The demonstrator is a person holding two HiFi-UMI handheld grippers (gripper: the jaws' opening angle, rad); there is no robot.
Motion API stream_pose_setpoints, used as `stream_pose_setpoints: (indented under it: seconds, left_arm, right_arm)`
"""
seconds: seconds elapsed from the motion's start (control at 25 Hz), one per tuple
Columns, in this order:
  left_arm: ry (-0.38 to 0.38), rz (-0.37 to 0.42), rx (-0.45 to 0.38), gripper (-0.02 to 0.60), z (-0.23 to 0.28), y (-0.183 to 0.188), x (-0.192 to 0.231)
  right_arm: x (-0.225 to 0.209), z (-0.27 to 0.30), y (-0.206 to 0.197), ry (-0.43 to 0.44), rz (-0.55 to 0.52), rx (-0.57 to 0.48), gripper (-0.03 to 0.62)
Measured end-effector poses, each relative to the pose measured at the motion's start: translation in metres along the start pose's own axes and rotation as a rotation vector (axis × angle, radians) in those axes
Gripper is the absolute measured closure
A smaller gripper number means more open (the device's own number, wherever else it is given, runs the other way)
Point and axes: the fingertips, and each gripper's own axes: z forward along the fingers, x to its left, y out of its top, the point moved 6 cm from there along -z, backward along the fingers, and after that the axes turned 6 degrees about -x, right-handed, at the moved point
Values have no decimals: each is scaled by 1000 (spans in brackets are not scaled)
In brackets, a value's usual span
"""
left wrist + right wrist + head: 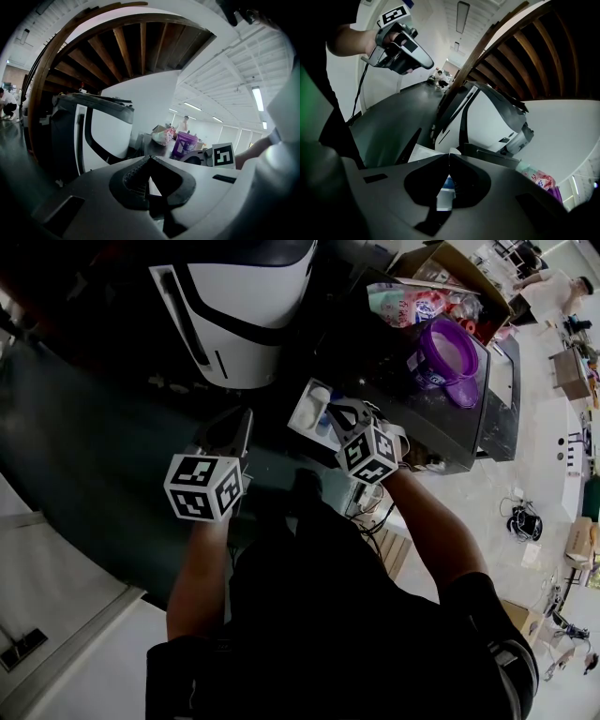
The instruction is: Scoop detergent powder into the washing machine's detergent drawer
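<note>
Black machine top (pixel 410 401) bears a round purple tub (pixel 448 357).

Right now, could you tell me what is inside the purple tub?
The purple tub shows a pale, whitish fill, likely powder; its depth and anything buried beneath are covered from view.

Large open office-like hall: ceiling strip lights (pixel 257 98), curved wooden staircase (pixel 140 44) overhead, desks (pixel 568 369), cardboard box (pixel 448 261), polished floor (pixel 539 474).

Two grippers, the left gripper (pixel 242 420) and the right gripper (pixel 334 412), sit just beside one washing machine (pixel 441 432). On it stand one purple tub (pixel 448 352) and one printed bag (pixel 412 306); behind it, one cardboard box (pixel 457 266); against it, one white drawer (pixel 307 413).
</note>
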Motion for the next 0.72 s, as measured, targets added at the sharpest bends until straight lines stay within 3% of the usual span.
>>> stream_pose_setpoints:
  seconds: [0.72]
  left_arm:
    - [-2,12,-7,574,-1,6,0]
  right_arm:
    - [2,-1,3,-21,-67,-2,576]
